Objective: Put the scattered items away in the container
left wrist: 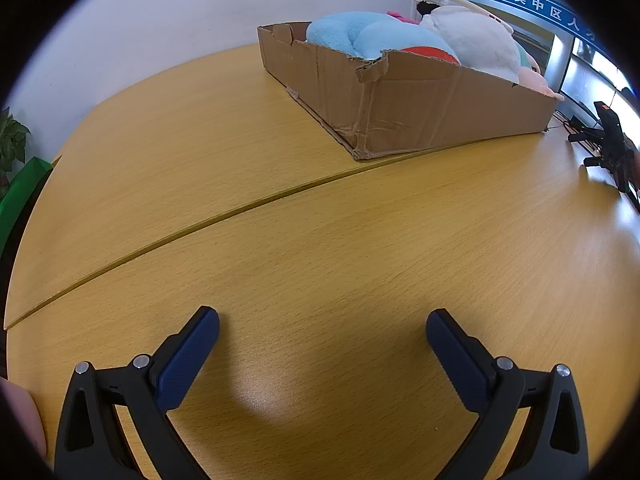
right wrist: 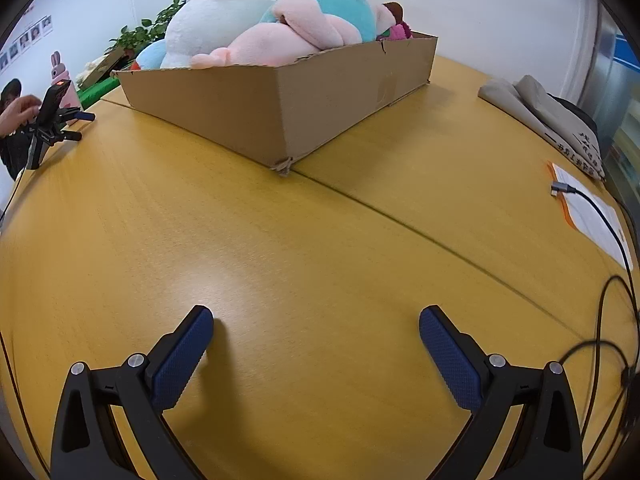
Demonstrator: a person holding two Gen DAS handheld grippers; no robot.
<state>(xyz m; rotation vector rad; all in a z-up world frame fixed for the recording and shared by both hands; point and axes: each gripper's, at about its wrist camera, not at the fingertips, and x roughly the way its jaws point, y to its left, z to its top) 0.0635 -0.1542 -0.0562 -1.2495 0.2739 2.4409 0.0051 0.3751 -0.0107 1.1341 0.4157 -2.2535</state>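
Note:
A shallow cardboard box (left wrist: 420, 108) stands on the wooden table (left wrist: 280, 240), far from my left gripper (left wrist: 322, 322), which is open and empty low over the table. In the box lie a light blue plush (left wrist: 360, 38) and a white plush (left wrist: 476, 38). In the right wrist view the same box (right wrist: 280, 100) holds a white plush (right wrist: 212, 24) and a pink and teal plush (right wrist: 304, 28). My right gripper (right wrist: 316, 320) is open and empty over bare table, well short of the box.
The other gripper (left wrist: 612, 148) shows at the table's right edge, and at the left edge in the right wrist view (right wrist: 52, 116). A grey folded bag (right wrist: 548, 116), a paper sheet (right wrist: 592, 208) and cables (right wrist: 612, 300) lie at right. Plants (right wrist: 148, 32) stand behind.

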